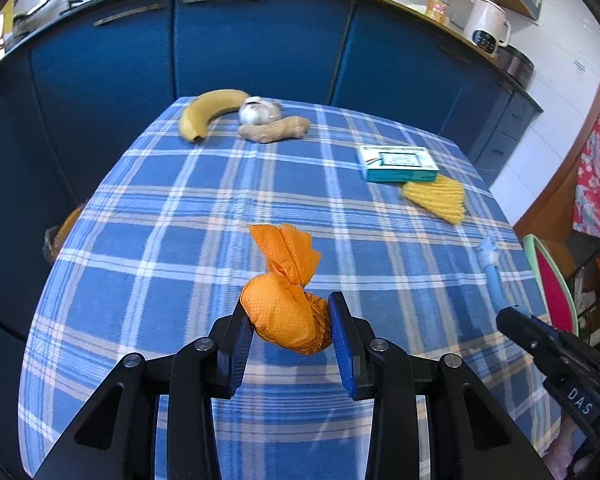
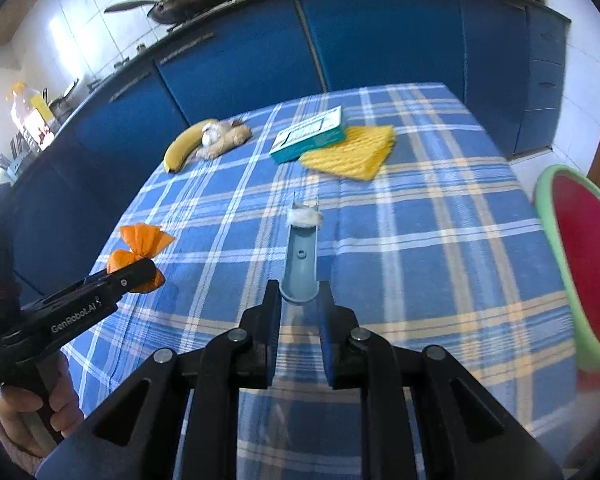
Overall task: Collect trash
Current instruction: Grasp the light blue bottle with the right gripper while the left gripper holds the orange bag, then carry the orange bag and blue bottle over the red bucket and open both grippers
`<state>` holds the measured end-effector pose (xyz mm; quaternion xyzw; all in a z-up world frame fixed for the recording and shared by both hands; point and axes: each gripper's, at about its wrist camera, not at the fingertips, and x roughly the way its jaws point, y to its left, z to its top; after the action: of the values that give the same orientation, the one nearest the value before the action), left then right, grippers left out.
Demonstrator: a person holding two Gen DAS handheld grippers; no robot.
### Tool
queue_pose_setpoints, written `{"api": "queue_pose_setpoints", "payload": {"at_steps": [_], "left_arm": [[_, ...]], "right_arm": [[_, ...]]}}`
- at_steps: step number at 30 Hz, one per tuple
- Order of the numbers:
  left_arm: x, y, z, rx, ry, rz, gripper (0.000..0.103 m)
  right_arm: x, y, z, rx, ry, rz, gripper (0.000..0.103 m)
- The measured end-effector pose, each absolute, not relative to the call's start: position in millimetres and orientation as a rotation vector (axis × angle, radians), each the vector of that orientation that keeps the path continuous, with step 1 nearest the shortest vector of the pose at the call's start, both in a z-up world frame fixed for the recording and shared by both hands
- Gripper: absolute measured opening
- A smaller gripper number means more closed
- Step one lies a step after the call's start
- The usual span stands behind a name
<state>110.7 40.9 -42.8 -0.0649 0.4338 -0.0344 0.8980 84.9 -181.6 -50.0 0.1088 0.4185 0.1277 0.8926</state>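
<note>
My left gripper (image 1: 290,316) is shut on a crumpled orange bag (image 1: 286,312), held just above the checked tablecloth (image 1: 180,240); the bag also shows in the right wrist view (image 2: 140,246). My right gripper (image 2: 299,298) is shut on the near end of a light blue plastic handle (image 2: 300,264) with a white tuft (image 2: 305,217) at its far end. The handle also shows in the left wrist view (image 1: 492,276), with the right gripper (image 1: 512,320) behind it.
A banana (image 1: 208,114), garlic (image 1: 258,110) and ginger (image 1: 274,128) lie at the table's far edge. A teal box (image 1: 398,164) and yellow cloth (image 1: 438,198) lie far right. A green-rimmed red bin (image 2: 580,264) stands right of the table. Blue cabinets (image 1: 252,52) stand behind.
</note>
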Motion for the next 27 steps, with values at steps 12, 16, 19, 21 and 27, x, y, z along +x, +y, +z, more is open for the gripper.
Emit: {"api": "queue_pose_setpoints", "payload": {"at_steps": [12, 16, 19, 21, 27], "left_arm": [[117.3, -8.2, -22.4, -0.078, 0.876, -0.175, 0.038], [121.1, -30.3, -17.1, -0.054, 0.874, -0.224, 0.038], [124.0, -49.1, -12.7, -0.045, 0.876, -0.273, 0.038], [125.4, -62.3, -9.5, -0.032, 0.871, -0.301, 0.038], [131.4, -111.8, -2.3, 0.008, 0.863, -0.399, 0.038]], "right_arm": [[61.5, -238.9, -25.2, 0.269, 0.785, 0.167, 0.020], [54.5, -261.4, -20.0, 0.294, 0.765, 0.122, 0.020], [50.4, -276.2, -17.4, 0.308, 0.753, 0.092, 0.020], [47.5, -288.1, -15.5, 0.316, 0.745, 0.069, 0.020], [40.9, -323.4, -17.1, 0.345, 0.737, 0.001, 0.020]]}}
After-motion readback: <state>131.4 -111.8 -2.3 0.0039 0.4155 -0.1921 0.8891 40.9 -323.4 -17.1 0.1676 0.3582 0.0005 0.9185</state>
